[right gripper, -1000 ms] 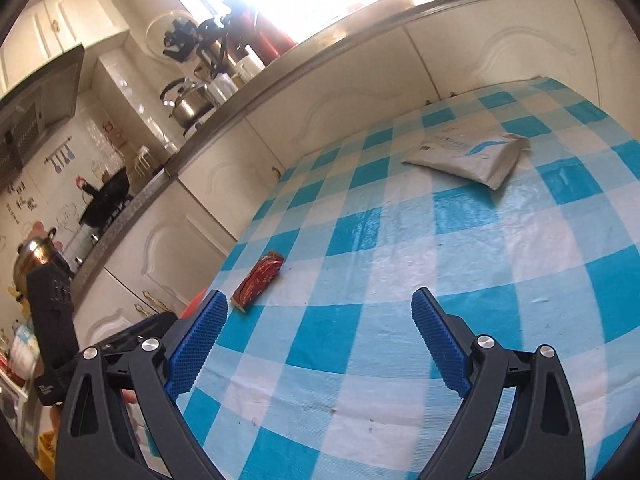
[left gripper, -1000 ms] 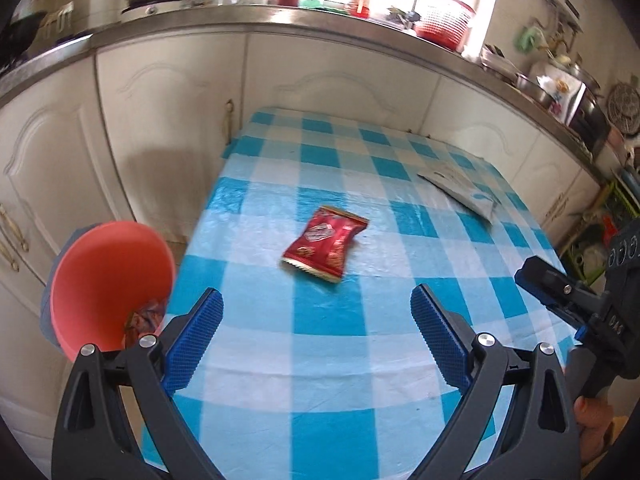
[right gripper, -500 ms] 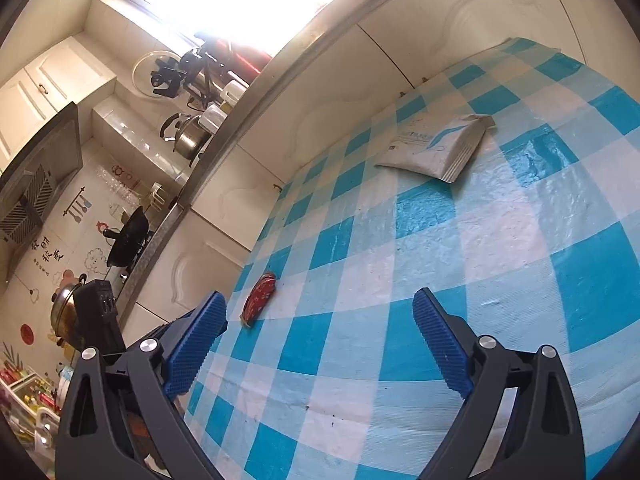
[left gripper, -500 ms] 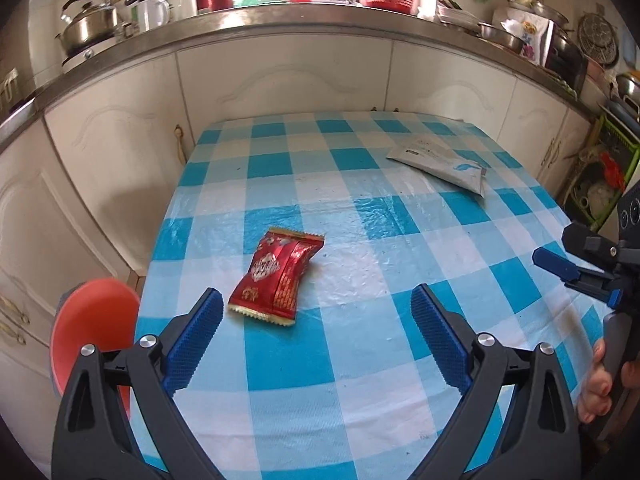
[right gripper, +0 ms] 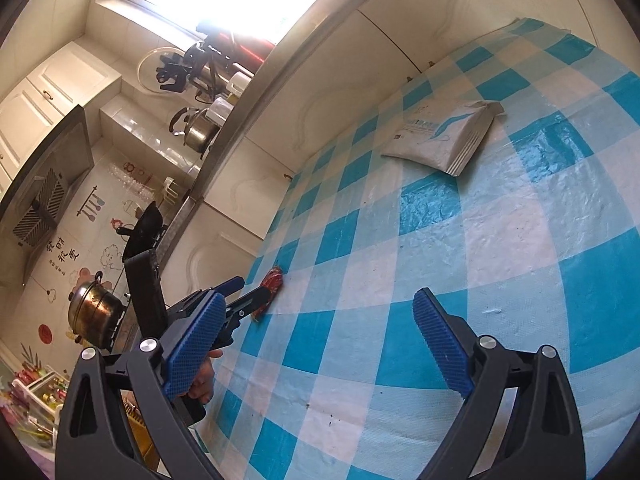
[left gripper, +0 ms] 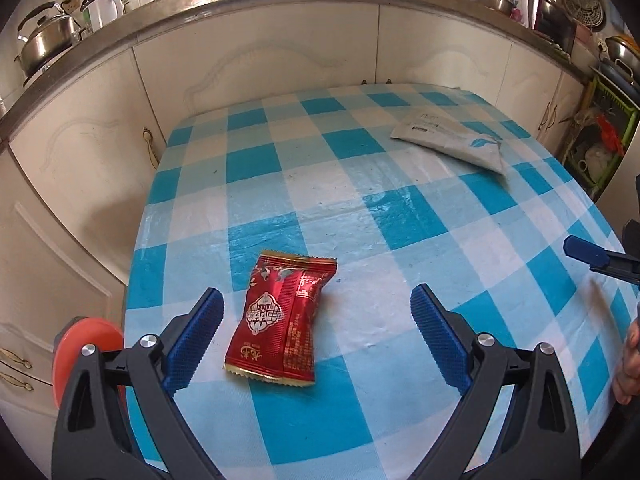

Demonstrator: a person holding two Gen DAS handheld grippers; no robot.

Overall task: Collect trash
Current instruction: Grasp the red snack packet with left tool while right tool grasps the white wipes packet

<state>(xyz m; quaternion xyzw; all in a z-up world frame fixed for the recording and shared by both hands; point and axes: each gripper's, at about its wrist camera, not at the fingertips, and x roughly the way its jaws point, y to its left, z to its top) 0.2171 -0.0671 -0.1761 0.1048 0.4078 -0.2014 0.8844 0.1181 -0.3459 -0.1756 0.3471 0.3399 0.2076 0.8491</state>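
Red snack wrapper (left gripper: 282,322) lies flat on the blue-checked tablecloth (left gripper: 400,208), lower centre of the left wrist view, between the spread fingers of the left gripper (left gripper: 316,336) and nearer the left one. White pouch (right gripper: 442,136) lies at upper right. Right gripper (right gripper: 316,340) is spread apart, holding nothing. Orange bin (left gripper: 86,346) sits at lower left.

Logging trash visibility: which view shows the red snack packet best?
The left wrist view: the red snack packet lies flat, whole and close between the open left gripper fingers. The right wrist view shows it small, edge-on, partly hidden behind that gripper.
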